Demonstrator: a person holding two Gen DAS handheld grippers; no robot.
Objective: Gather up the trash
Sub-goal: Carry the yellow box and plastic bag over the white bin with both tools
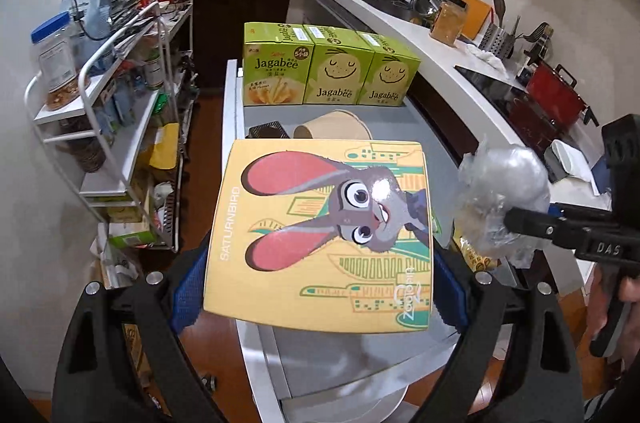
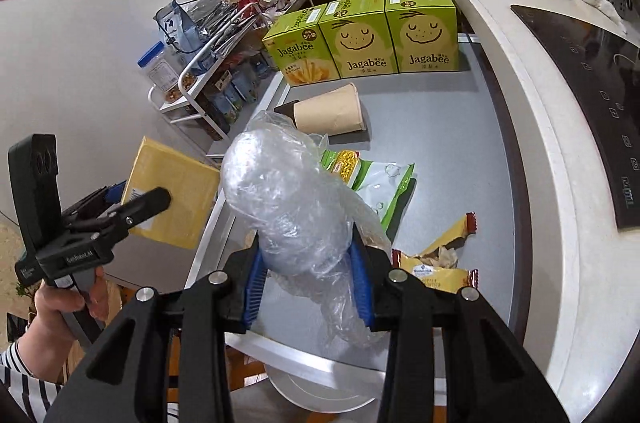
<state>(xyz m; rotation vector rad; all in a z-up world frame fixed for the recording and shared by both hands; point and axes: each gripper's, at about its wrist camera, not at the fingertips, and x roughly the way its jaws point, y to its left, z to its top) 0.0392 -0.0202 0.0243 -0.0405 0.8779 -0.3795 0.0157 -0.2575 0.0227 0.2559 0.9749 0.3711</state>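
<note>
Two tools grip trash: left tool [image 1: 320,287] clamps a flat glossy cardboard box [image 1: 320,235], right tool [image 2: 310,283] squeezes crinkled clear plastic wrap [image 2: 288,207].

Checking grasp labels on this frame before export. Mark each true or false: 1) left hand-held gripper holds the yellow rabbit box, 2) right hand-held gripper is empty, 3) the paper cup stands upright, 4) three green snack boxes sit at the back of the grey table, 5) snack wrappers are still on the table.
1) True: the left hand-held gripper clamps the yellow rabbit box by its sides.
2) False: the right hand-held gripper is shut on a wad of clear plastic wrap.
3) False: the paper cup lies on its side.
4) True: three green snack boxes stand in a row at the back of the grey table.
5) True: snack wrappers lie there.
</note>
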